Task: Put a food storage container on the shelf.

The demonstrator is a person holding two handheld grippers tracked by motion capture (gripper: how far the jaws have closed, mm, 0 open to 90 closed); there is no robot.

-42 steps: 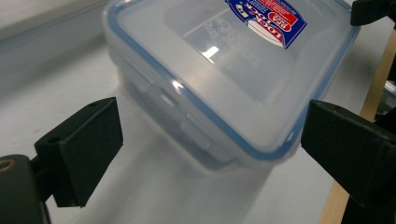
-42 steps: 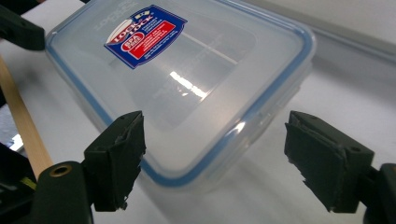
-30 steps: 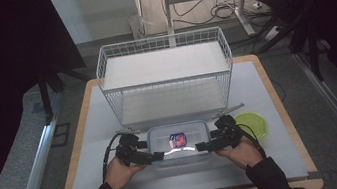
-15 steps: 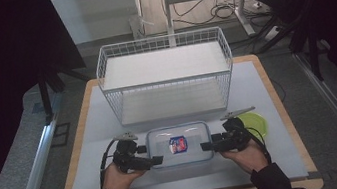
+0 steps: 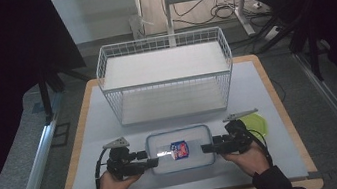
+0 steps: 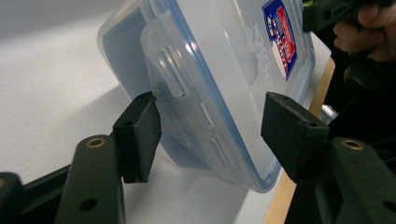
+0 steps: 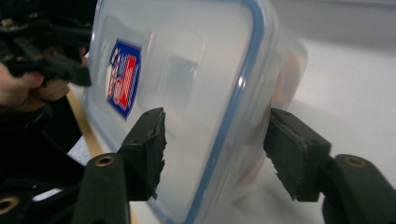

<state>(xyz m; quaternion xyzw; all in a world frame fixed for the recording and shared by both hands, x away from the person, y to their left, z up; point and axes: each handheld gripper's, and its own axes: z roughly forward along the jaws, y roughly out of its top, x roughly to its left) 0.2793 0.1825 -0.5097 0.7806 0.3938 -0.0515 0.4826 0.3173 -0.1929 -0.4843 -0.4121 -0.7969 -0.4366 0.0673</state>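
Altogether one lidded container (image 5: 179,148), two grippers (image 5: 152,158).

Both tongs, the left tongs (image 5: 152,158) and the right tongs (image 5: 207,148), have been closing around the container (image 5: 180,149) ends; the container now lies nearer 6 o'clock on the counter (image 5: 267,90).

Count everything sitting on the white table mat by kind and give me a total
Clear plastic lidded container with blue seal: 1
White wire basket: 1
Lime green round lid: 1
Total: 3
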